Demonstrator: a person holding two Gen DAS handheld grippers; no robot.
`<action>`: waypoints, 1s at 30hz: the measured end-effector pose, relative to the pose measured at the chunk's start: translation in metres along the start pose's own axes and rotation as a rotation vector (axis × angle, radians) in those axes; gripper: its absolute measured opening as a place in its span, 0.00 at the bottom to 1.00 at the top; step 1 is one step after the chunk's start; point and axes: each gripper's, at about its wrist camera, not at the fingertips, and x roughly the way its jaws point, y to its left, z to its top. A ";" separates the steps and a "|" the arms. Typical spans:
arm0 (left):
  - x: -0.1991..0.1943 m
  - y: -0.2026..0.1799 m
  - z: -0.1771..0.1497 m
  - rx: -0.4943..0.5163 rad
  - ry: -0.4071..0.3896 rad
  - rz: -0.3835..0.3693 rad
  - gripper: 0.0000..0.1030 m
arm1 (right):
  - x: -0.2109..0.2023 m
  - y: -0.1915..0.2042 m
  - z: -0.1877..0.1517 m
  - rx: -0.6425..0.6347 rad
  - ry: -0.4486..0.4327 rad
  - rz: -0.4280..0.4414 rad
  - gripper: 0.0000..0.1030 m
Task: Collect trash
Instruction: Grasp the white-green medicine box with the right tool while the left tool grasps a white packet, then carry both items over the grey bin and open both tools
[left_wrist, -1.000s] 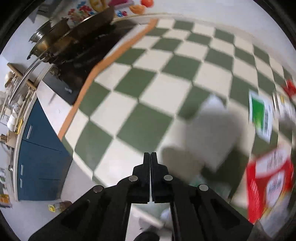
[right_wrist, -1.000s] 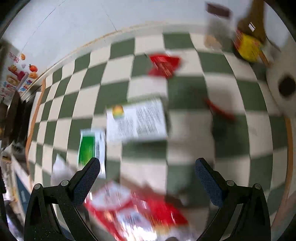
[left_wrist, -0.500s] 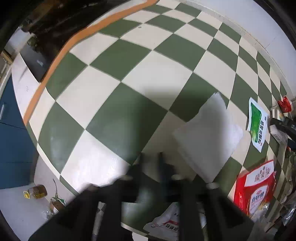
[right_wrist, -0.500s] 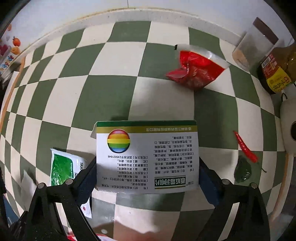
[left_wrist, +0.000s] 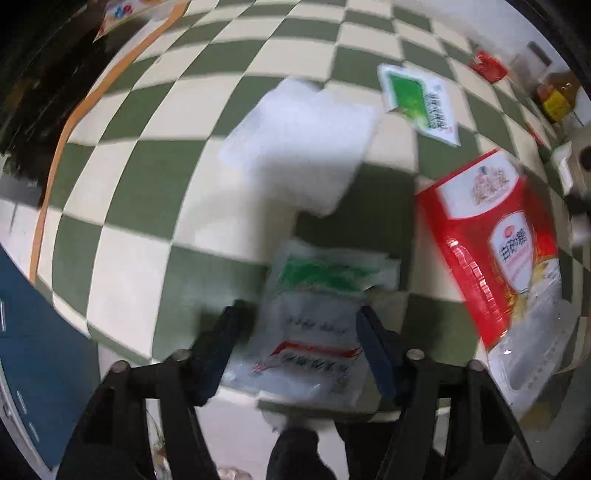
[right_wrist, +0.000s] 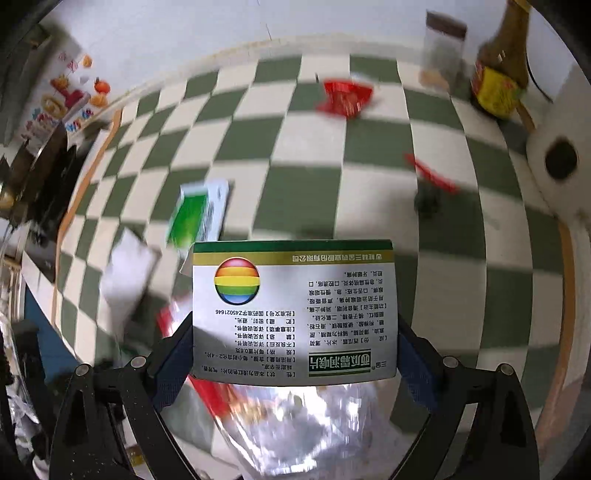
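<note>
meanwhile the left claw (left_wrist: 303, 332) is opening over a clear wrapper (left_wrist: 314, 325), the right claw (right_wrist: 291, 347) clamps a silver box (right_wrist: 295, 314).

I am looking at my left claw (left_wrist: 301, 334): black angular arms carrying round silver screws, ending in dark blue padded fingers (left_wrist: 376, 350). My right claw (right_wrist: 293, 365) is showing the same build, speckled matte black frames with silver screw heads and blue pads (right_wrist: 415, 365).
</note>
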 end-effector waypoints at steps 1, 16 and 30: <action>-0.001 -0.002 0.000 0.000 -0.010 0.003 0.37 | 0.002 -0.001 -0.010 0.000 0.013 0.003 0.94; -0.097 0.034 -0.061 0.102 -0.220 -0.064 0.05 | -0.083 0.025 -0.123 0.108 -0.149 -0.051 0.94; 0.039 0.058 -0.207 0.214 0.105 -0.064 0.05 | 0.031 0.060 -0.374 0.282 0.093 -0.056 0.94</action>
